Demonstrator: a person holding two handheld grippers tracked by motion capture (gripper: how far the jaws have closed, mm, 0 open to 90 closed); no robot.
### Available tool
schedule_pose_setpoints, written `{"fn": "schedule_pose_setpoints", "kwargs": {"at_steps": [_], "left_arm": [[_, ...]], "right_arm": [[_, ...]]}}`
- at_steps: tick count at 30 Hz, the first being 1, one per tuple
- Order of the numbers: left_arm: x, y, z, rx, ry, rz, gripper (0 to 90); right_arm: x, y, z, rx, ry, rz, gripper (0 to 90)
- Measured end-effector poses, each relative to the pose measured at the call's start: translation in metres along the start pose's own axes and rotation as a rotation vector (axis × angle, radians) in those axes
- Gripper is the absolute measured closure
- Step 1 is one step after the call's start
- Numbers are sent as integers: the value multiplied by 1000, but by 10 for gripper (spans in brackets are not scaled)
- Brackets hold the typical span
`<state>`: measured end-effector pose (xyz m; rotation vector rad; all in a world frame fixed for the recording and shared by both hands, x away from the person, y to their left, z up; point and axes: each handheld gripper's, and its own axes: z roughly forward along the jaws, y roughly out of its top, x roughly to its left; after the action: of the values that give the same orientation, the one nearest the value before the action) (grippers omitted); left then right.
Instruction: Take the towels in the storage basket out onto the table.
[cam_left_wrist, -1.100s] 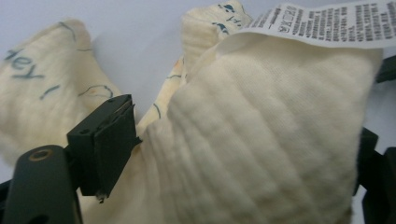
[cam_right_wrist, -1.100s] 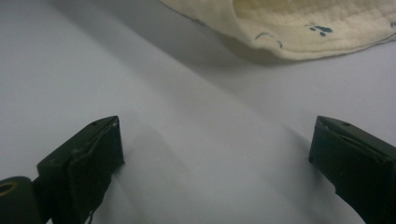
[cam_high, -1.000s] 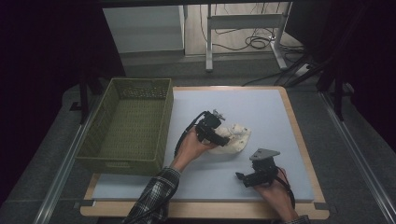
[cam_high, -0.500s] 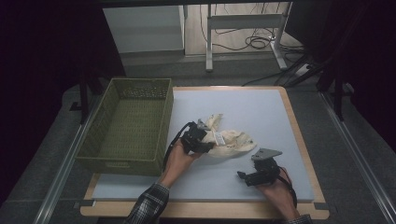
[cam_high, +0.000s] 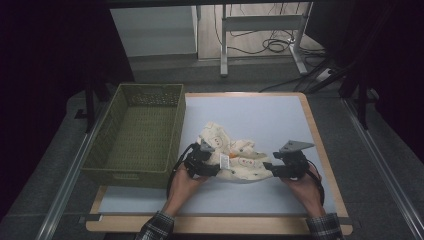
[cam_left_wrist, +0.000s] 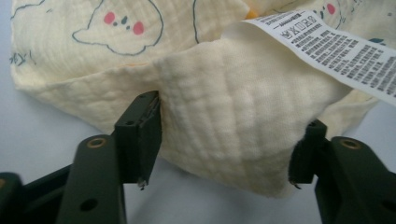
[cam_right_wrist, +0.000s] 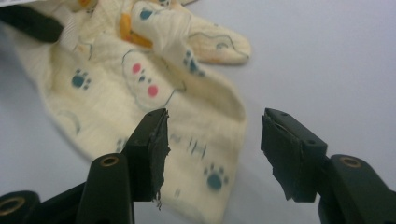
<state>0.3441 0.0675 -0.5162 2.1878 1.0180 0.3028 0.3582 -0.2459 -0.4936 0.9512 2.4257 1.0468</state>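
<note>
The cream printed cloth (cam_high: 232, 159) lay crumpled on the pale worktop (cam_high: 260, 112), just right of the green basket (cam_high: 137, 132), its long axis running across the table from one hand to the other. Each hand-held gripper stood at one end of it — the left hand-held gripper (cam_high: 216, 167) at the cloth's left edge, the right hand-held gripper (cam_high: 266, 167) at its right edge, both about equally near.

In the left gripper view, a thick fold of the cloth (cam_left_wrist: 224, 116) bulged between the left hand-held gripper's (cam_left_wrist: 226, 140) jaws, with one jaw against the fabric and the other at its edge; the jaws had just been opening a little, and whether they truly pinched the fold I cannot tell. That view also showed a white care label (cam_left_wrist: 327, 46), which appears as a small tag from above.

In the right gripper view, the right hand-held gripper (cam_right_wrist: 215, 140) had just been closing, yet its jaws were apart, with a flat corner of the cloth (cam_right_wrist: 187, 140) lying beneath and between them — not clamped. The next move probably turned on that corner being taken before any lift.
</note>
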Motion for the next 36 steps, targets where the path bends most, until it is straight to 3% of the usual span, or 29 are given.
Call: {"fn": "schedule_pose_setpoints", "kwargs": {"at_steps": [5, 9, 13, 25, 28, 32, 36], "left_arm": [[-4, -11, 0, 1, 18, 3, 293], [-7, -20, -5, -7, 23, -14, 268], [-10, -27, -11, -4, 27, -21, 244], [-26, -44, -24, 8, 29, -9, 163], [-29, -48, -29, 7, 30, -10, 139], [-30, -46, -39, 5, 44, -1, 118], [-28, -40, -45, -7, 59, 10, 116]], "right_arm": [[-4, 15, 29, 45, -2, -42, 441], [-2, 13, 45, 115, -2, -76, 769], [0, 5, 33, 113, 26, -49, 864], [-1, -45, -27, 114, 52, 21, 869], [-2, -53, -37, 110, 61, 32, 749], [-7, -48, -49, 80, 45, 39, 693], [-14, -32, -50, 45, 34, 40, 657]]}}
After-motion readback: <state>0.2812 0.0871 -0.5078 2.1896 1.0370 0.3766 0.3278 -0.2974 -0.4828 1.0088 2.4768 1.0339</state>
